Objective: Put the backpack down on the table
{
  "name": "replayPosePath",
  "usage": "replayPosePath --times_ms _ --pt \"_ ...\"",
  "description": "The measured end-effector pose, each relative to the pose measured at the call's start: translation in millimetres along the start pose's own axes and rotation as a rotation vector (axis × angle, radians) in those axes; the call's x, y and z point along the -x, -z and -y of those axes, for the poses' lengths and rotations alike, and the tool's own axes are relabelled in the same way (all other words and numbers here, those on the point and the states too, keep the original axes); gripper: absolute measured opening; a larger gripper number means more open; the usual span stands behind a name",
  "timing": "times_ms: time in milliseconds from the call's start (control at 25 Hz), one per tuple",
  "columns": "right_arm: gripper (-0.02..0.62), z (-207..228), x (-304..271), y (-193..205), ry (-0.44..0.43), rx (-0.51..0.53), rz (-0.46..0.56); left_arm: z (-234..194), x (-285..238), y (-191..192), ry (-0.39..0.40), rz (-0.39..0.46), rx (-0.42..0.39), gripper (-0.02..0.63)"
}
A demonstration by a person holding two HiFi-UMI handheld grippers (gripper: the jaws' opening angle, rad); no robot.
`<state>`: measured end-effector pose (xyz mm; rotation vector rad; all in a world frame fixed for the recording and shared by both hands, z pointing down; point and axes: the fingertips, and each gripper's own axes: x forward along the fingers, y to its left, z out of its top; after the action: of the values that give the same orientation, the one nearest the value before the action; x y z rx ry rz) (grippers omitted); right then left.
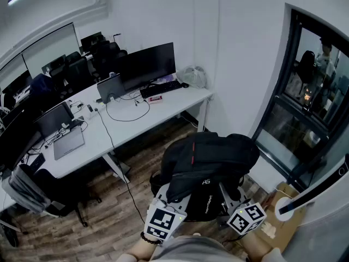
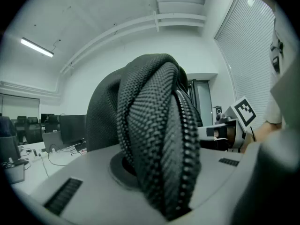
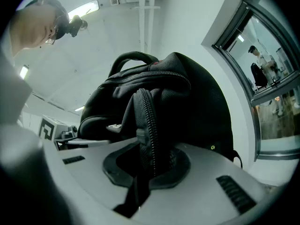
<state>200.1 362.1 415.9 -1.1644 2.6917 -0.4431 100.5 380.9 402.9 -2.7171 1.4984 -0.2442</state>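
A black backpack (image 1: pixel 210 160) hangs in the air in front of me, held up between both grippers above the wooden floor. My left gripper (image 1: pixel 175 194) is shut on a fold of the backpack's mesh fabric and zipper (image 2: pixel 159 149). My right gripper (image 1: pixel 228 198) is shut on a zippered edge of the backpack (image 3: pixel 147 146), with the bag's carry handle (image 3: pixel 133 57) showing above. The long white table (image 1: pixel 136 121) stands ahead and to the left, apart from the bag.
On the table sit a large monitor (image 1: pixel 147 64), a keyboard (image 1: pixel 161 89), laptops (image 1: pixel 68 143), cables and a plastic bag (image 1: pixel 193 76). Office chairs (image 1: pixel 38 192) stand at the left. A glass door (image 1: pixel 305 108) is at the right, a cardboard box (image 1: pixel 278 214) below it.
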Motion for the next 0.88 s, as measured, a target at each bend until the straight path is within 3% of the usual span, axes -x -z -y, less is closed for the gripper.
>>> replayPosePath --times_ms 880 --pt "0.029 34 4 -11 -0.014 -0.013 -0.002 13 -33 -3 -0.025 0.004 0.007 0.061"
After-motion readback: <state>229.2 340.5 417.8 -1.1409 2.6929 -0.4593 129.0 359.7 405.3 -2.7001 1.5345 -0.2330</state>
